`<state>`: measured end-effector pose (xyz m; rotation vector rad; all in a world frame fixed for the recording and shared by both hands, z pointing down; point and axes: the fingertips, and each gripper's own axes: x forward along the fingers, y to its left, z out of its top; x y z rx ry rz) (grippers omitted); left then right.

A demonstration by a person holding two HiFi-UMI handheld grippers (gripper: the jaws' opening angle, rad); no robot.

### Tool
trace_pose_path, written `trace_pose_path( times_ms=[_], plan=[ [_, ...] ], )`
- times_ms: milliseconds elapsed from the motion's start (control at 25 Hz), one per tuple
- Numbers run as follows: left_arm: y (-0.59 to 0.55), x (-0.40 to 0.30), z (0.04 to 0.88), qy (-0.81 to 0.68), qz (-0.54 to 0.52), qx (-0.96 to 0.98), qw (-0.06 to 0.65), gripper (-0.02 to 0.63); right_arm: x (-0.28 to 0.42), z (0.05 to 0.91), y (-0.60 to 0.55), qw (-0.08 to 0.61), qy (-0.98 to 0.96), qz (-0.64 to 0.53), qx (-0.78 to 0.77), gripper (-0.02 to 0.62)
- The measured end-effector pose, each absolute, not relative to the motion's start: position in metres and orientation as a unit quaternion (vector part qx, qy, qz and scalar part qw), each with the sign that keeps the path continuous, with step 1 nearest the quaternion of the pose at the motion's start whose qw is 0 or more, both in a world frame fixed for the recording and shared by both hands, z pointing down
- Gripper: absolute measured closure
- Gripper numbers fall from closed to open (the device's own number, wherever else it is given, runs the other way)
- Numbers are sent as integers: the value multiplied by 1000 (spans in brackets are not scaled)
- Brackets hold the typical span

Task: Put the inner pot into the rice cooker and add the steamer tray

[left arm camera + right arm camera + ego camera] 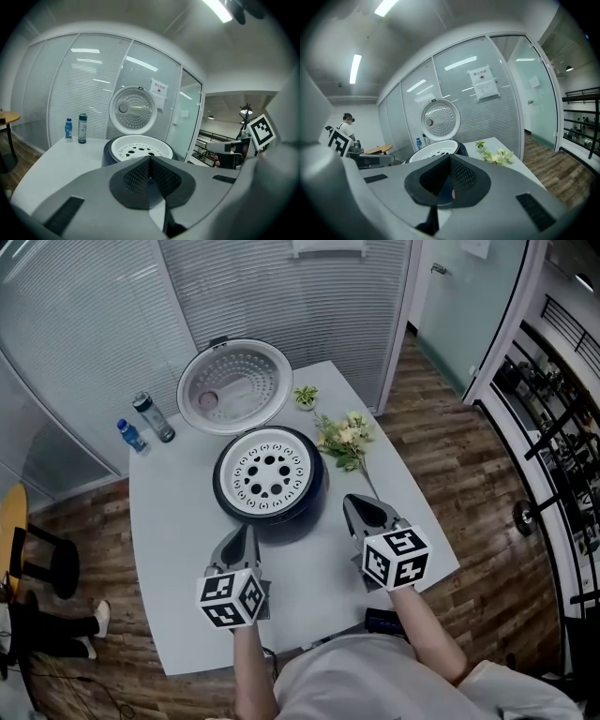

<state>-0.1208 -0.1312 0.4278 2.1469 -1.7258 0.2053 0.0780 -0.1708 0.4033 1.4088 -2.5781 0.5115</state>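
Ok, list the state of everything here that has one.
Cooker: open.
Lid: swung up and back.
Tray: seated in the cooker's top.
Left tongs: shut, empty.
Right tongs: shut, empty.
Blue bottle: upright, capped.
Dark bottle: upright, capped.
Flowers: lying on the table.

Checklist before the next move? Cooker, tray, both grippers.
1. Steamer tray seated in rice cooker: ok, level in the rim.
2. Inner pot beneath the tray: cannot tell, the tray covers it.
3. Lid open: ok, tipped back.
4. Left hand-held gripper free: ok, shut, nothing between the jaws.
5. Right hand-held gripper free: ok, shut, empty.
6. Flowers apart from the cooker: cannot tell, very close beside it.
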Motion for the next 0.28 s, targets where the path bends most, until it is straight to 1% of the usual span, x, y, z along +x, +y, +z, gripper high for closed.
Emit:
trace_pose_path(
  times_ms=[280],
  plan=[
    [-137,-114,429,-610,84,768,176,595,83,407,-179,77,-860,179,471,580]
  ],
)
